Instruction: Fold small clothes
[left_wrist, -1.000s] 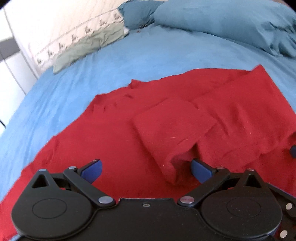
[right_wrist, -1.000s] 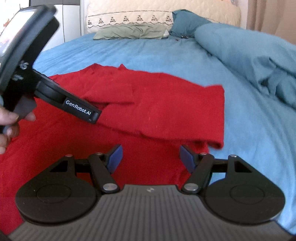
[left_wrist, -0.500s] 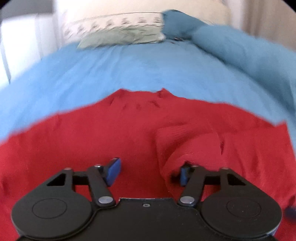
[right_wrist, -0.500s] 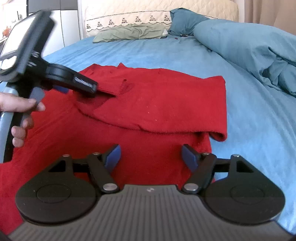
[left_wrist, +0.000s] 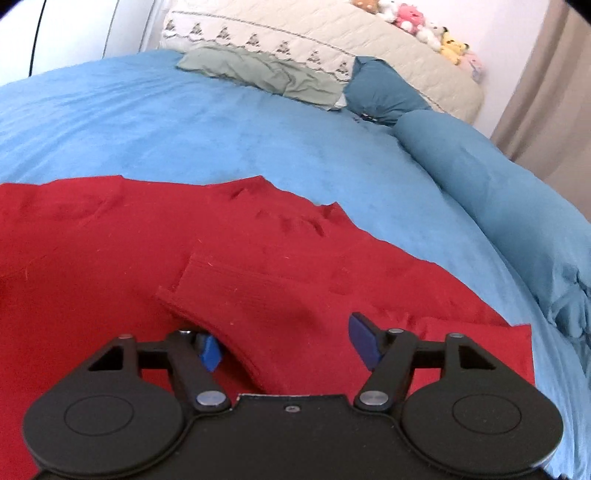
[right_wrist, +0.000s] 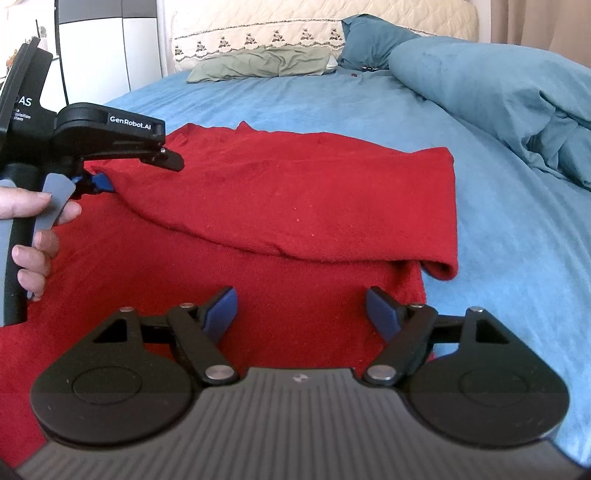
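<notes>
Two sets of tongs low over a red garment (right_wrist: 295, 192) spread flat on the blue bed sheet (right_wrist: 498, 240). Nearest, right gripper (right_wrist: 301, 306): jaws opening, wide apart, only flat cloth beneath. Beside it, left gripper (left_wrist: 287, 347) in a hand (right_wrist: 29, 229): jaws apart, a folded flap of the garment draped over one finger, the other finger clear. Beyond, crumpled blue duvet (right_wrist: 498, 92); farthest, green pillow (right_wrist: 258, 62).
</notes>
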